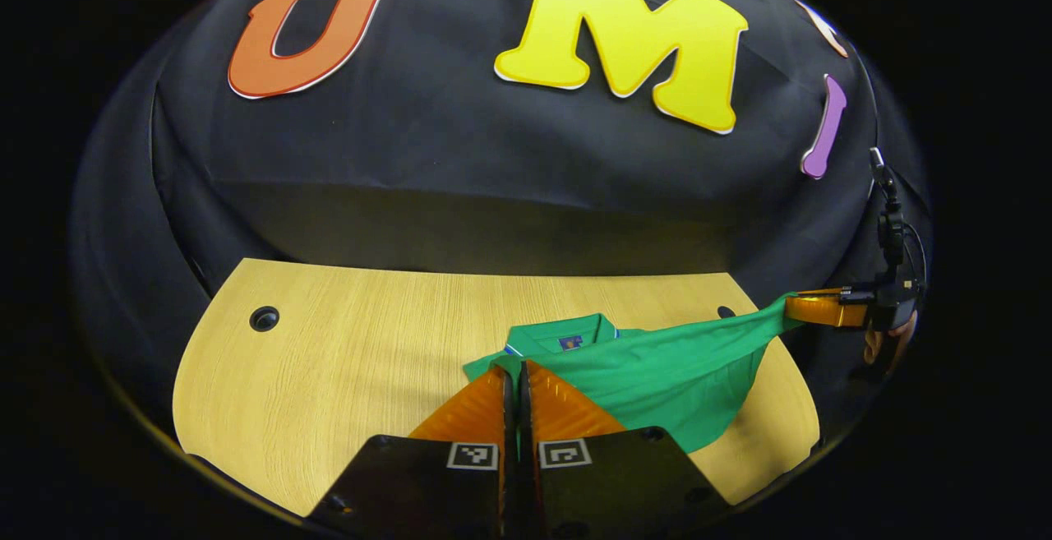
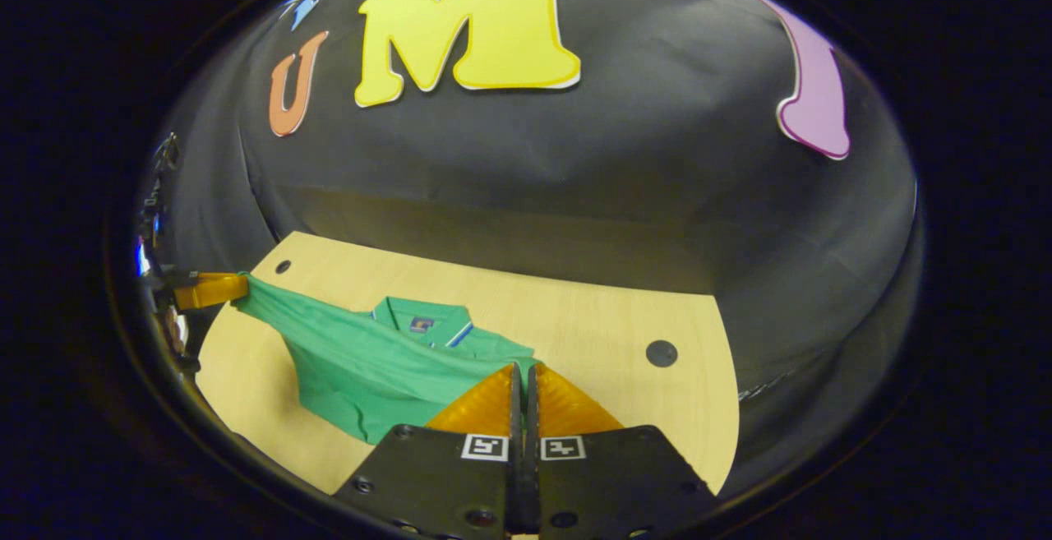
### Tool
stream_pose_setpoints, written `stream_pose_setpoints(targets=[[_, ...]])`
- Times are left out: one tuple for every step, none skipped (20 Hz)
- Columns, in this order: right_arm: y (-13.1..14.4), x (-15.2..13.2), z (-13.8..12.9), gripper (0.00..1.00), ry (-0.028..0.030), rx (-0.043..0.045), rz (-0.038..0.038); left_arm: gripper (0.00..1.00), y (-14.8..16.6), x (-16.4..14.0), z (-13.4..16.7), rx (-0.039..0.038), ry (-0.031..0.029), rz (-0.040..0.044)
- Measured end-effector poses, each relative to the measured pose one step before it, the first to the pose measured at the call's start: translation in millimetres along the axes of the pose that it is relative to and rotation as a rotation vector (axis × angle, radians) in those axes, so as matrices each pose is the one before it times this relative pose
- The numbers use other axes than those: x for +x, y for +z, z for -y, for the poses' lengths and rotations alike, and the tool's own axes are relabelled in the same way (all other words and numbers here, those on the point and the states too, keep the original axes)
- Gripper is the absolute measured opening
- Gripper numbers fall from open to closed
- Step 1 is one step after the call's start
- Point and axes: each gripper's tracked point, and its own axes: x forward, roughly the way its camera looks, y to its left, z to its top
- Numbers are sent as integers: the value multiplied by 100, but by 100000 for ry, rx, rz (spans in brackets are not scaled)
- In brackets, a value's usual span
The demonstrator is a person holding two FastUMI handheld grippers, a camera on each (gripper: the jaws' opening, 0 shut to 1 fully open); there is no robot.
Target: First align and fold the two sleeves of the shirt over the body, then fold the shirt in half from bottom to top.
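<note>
On the pale wood-grain table (image 1: pixel 345 359), the green collared polo shirt (image 1: pixel 657 376) lies collar-end toward the booth wall, its near edge lifted clear and stretched between both grippers. Left gripper (image 1: pixel 519 376): jaws nearly closed, pinching a corner of the green fabric. Right gripper (image 2: pixel 523 376): same, jaws narrow on the opposite corner; in the left gripper view it sits at the far right, cloth drawn taut to it. Collar (image 2: pixel 427 322) and placket face up, resting on the table. No loose sleeves visible at either side; judged folded in already, though the raised cloth hides that area. Judgement: bottom-to-top fold in progress, hem raised but not yet laid over the collar end. Remaining: carry hem forward, lay it down, release.
</note>
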Motion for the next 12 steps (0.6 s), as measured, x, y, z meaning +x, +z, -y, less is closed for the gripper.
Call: stream_pose_setpoints(targets=[[450, 761, -62, 0, 303, 987, -215, 6, 184, 595, -415, -698, 643, -46], [168, 401, -17, 0, -158, 849, -218, 6, 333, 751, -359, -496, 653, 163], [335, 884, 151, 0, -280, 661, -144, 6, 180, 712, -223, -542, 191, 192], [500, 902, 83, 0, -168, 413, -123, 6, 24, 672, -351, -408, 350, -213], [239, 820, 95, 0, -201, 301, -166, 6, 88, 727, -227, -560, 335, -195], [159, 839, 134, 0, -323, 230, -140, 6, 50, 961, -213, 37, -64, 16], [56, 944, 82, 0, -306, 237, -114, 6, 42, 938, -187, 855, 185, -62], [6, 1094, 42, 0, -115, 319, 196, 6, -150, 891, -197, 1274, 461, -84], [-710, 778, 41, 0, -477, 390, -1196, 6, -261, 1083, -236, 1145, 612, -489], [-278, 1210, -55, 0, 180, 342, -898, 6, -286, 1144, -270, 654, 1037, -636], [-481, 1355, -100, 0, 4, 278, -1200, 6, -472, 970, -255, 205, 831, -976], [-436, 1245, 7, 0, -188, 326, -1150, 6, -531, 936, -94, 229, 536, -1138]])
